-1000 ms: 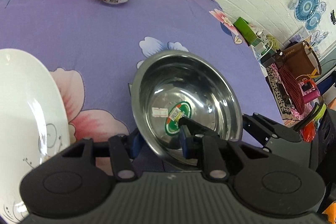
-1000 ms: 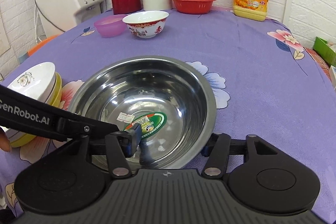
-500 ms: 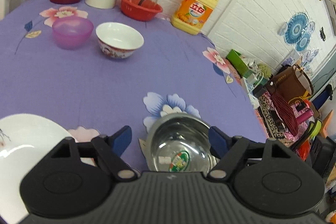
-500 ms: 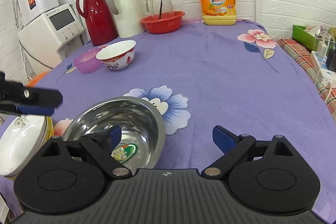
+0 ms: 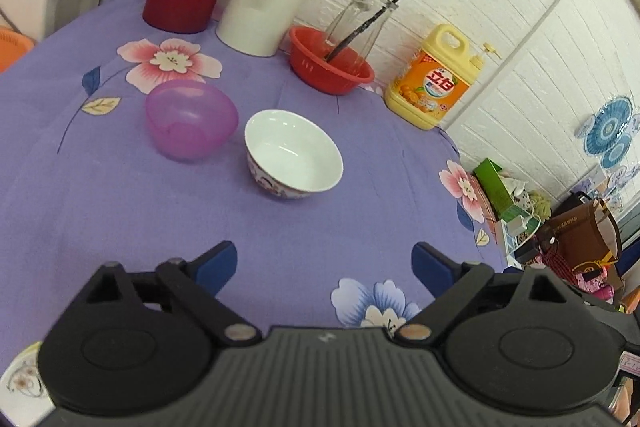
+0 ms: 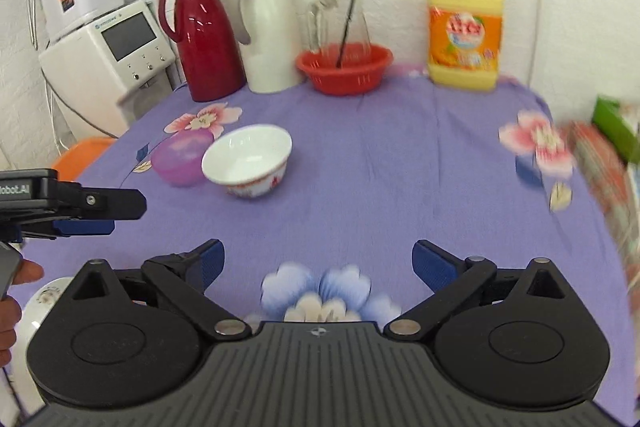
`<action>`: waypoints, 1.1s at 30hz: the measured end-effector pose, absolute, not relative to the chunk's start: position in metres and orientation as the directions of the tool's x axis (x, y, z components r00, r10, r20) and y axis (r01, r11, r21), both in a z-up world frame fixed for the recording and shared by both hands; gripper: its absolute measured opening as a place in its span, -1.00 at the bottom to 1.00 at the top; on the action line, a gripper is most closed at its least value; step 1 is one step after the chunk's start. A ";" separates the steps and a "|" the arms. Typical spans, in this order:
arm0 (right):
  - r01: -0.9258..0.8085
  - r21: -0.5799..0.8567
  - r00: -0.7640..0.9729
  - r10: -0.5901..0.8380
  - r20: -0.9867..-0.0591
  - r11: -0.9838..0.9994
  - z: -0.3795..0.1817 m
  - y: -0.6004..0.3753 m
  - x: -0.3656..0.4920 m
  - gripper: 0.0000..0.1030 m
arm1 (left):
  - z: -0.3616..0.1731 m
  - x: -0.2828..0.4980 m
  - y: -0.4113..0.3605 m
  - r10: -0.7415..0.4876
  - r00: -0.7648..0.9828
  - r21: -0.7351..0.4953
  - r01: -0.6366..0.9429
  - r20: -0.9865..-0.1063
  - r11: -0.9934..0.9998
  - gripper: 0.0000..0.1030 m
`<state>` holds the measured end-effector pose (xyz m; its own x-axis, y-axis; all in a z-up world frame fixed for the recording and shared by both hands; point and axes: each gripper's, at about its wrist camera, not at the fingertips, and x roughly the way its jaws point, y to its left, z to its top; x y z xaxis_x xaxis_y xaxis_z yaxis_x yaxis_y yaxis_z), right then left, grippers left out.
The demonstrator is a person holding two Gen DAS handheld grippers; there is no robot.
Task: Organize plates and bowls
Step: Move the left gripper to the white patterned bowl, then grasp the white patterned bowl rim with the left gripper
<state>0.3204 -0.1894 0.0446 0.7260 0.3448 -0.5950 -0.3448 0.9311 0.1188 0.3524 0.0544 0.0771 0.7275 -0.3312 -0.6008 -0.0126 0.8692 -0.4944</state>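
Note:
A white ceramic bowl with a red pattern (image 5: pixel 294 155) (image 6: pixel 248 161) stands on the purple flowered tablecloth, with a purple plastic bowl (image 5: pixel 190 125) (image 6: pixel 180 157) just to its left. My left gripper (image 5: pixel 324 263) is open and empty, above the cloth short of both bowls. It shows at the left edge of the right wrist view (image 6: pixel 96 213). My right gripper (image 6: pixel 318 259) is open and empty over the blue flower print. A white plate's edge (image 5: pixel 20 381) (image 6: pixel 40 303) shows at the lower left. The steel bowl is out of view.
At the back stand a red thermos (image 6: pixel 202 35), a white jug (image 6: pixel 268 31), a red basket holding a glass pitcher (image 6: pixel 344 67) and a yellow detergent bottle (image 6: pixel 464 31). A white appliance (image 6: pixel 104 51) sits left of the table. Clutter lies past the table's right edge (image 5: pixel 520 211).
Both grippers let go of the steel bowl, opened wide and lifted away from it. The views now point toward the two small bowls and the steel bowl has dropped out of sight.

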 end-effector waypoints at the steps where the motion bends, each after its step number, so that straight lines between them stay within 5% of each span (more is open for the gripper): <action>1: -0.358 0.082 0.735 0.335 -0.590 0.930 0.049 -0.183 0.329 1.00 | 0.079 0.359 0.058 -0.337 0.736 -0.512 -0.016 -0.588 0.859 0.80; 5: -0.395 -0.021 0.741 0.305 -0.598 0.919 0.055 -0.157 0.367 1.00 | 0.082 0.390 0.072 -0.339 0.753 -0.581 -0.071 -0.564 0.811 0.75; 12: -0.439 0.031 0.670 0.350 -0.655 0.898 0.031 -0.133 0.440 1.00 | 0.046 0.427 0.083 -0.374 0.693 -0.648 -0.177 -0.617 0.741 0.46; 28: -0.478 -0.006 0.632 0.340 -0.696 0.878 -0.018 -0.097 0.502 1.00 | 0.013 0.481 0.087 -0.303 0.674 -0.657 -0.357 -0.674 0.664 0.27; 31: -0.494 0.000 0.630 0.358 -0.690 0.869 -0.022 -0.094 0.506 1.00 | 0.006 0.488 0.085 -0.305 0.668 -0.658 -0.368 -0.678 0.657 0.17; 33: -0.509 -0.002 0.619 0.365 -0.696 0.861 -0.027 -0.090 0.507 1.00 | 0.002 0.492 0.086 -0.326 0.661 -0.667 -0.362 -0.676 0.651 -0.14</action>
<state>0.5074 -0.0903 -0.0269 0.6186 0.3647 -0.6959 -0.5092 0.8607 -0.0016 0.4917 0.0857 0.0018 0.6613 -0.3255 -0.6758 -0.3617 0.6509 -0.6674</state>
